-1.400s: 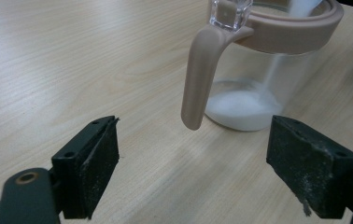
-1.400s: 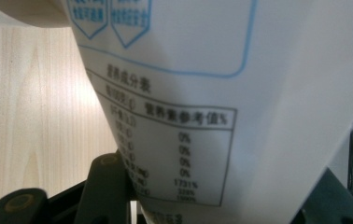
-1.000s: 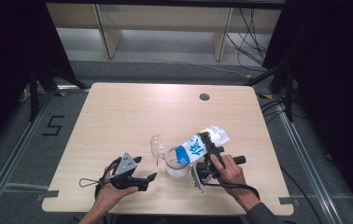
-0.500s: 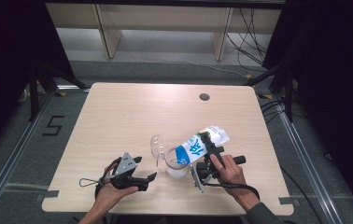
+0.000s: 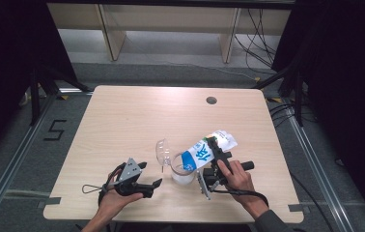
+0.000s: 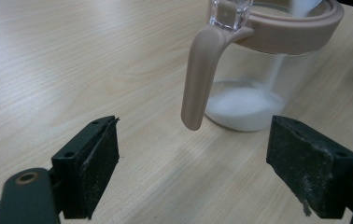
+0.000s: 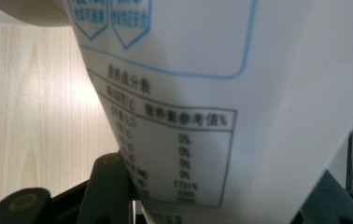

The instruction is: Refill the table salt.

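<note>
Pale wood-grain bench [image 5: 137, 116] w/ a round cable hole [image 5: 211, 100] near its far edge; grey floor and dark frame posts around it, light shelving behind.

Right claw [image 5: 216, 151]: pinching a white-and-blue printed pouch [image 5: 204, 151], held tilted w/ its lower end over the mouth of a clear jar [image 5: 182, 170]. Right gripper view: black jaws press on either side of the pouch [image 7: 221, 93], whose white face carries a blue-outlined panel and a small printed table of percentages. Right hand [image 5: 236, 176] grips the tool at the near right of the bench.

Jar: stands upright on the bench, near-centre, between the two grippers. Left gripper view: jar [image 6: 258, 88] has a beige rim band and a beige handle [image 6: 202, 74] hanging down its side; a layer of white powder [image 6: 244, 105] covers its bottom, and a thin white stream falls inside from above. A clear hinged lid [image 5: 162, 151] stands open at the jar's left in the high view.

Left claw [image 5: 149, 175]: spread wide, holding nothing; jaws apart w/ bare bench between them, pointed at the jar's handle but not touching it. Left hand [image 5: 115, 195] rests at the near left edge; a cable loop [image 5: 92, 188] trails beside it.
</note>
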`<act>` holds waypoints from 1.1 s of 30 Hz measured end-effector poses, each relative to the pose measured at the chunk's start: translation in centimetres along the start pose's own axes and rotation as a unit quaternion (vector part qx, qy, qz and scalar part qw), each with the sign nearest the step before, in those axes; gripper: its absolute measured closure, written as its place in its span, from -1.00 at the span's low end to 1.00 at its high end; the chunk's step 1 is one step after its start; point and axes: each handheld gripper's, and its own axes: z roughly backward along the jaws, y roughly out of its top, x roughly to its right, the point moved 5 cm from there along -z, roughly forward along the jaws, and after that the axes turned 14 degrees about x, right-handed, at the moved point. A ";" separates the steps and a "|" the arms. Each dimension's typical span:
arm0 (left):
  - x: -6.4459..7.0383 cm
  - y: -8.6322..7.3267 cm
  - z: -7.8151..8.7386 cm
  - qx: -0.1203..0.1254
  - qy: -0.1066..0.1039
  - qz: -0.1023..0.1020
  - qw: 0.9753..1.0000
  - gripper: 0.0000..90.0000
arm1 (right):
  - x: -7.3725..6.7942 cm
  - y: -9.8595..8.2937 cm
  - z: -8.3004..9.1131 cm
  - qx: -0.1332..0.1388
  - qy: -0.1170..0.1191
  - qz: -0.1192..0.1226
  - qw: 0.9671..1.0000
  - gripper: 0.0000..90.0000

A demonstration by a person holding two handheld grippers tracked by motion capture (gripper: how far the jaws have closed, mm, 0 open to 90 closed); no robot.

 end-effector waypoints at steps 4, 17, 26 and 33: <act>0.0 0.0 0.0 0.000 0.000 -0.002 1.000 -0.63 | -0.3 0.0 0.1 -0.009 -0.002 -0.020 1.000 0.21; 0.0 0.0 0.0 -0.003 0.001 -0.004 1.000 -0.63 | -0.2 0.0 0.1 -0.012 -0.001 -0.011 1.000 0.21; 0.0 0.0 0.0 -0.001 0.000 -0.003 1.000 -0.63 | -0.1 0.0 0.0 -0.001 -0.001 0.002 1.000 0.22; 0.0 0.0 0.0 -0.001 -0.001 -0.003 1.000 -0.63 | -0.1 0.0 -0.1 0.001 -0.003 0.004 1.000 0.23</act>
